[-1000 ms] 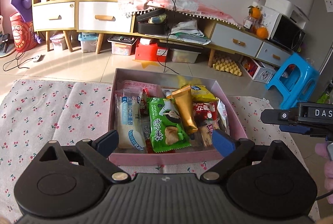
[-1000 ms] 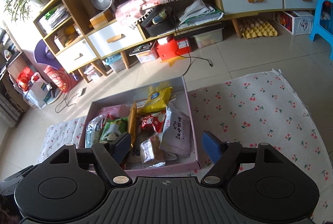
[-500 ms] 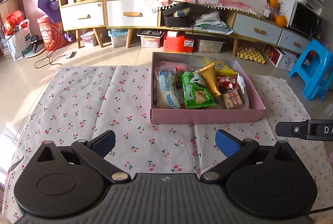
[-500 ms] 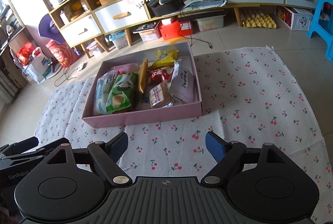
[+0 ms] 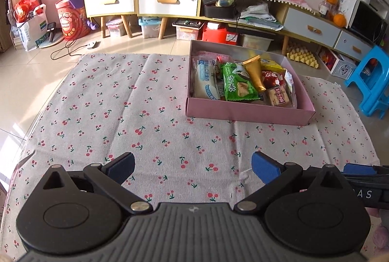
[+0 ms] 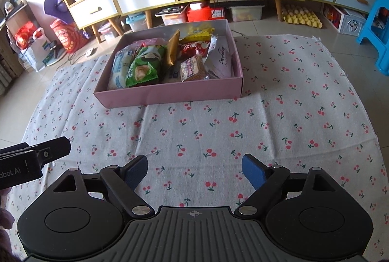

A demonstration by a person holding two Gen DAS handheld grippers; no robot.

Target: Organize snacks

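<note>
I hold both tools over the cherry cloth (image 6: 279, 116) on the tabletop. The pink box (image 6: 170, 91) sits on the cloth, well in front of me. All the snacks I can see are inside it. There is a green chip bag (image 6: 143, 65), a white bag (image 6: 118, 67) next to it, a gold packet (image 6: 173, 49) standing up in the middle, a red packet (image 6: 192, 47), a brown cookie pack (image 6: 193, 68) and a yellow bag (image 6: 198, 33) at the back.

My right gripper (image 6: 194, 170) has nothing in it. Its jaws are opening wider and only cloth shows between them. My left gripper (image 5: 193, 168) is empty too, with its jaws spread wide over bare cloth. I can see the side of the left tool at the edge of the right view, so the two tools are close together.

I think the snacks are all put away, or I am about to go back to tidy them. Here is what could go wrong. The tools are so near each other that they could bump if I swing one sideways. If I reach in low, a jaw could hit the box wall and push the box, because it looks light. The gold packet leans and could tip over if I nudge it. The bags are slippery and puffy, so a bad pinch could let one slide out or crush the chips.
</note>
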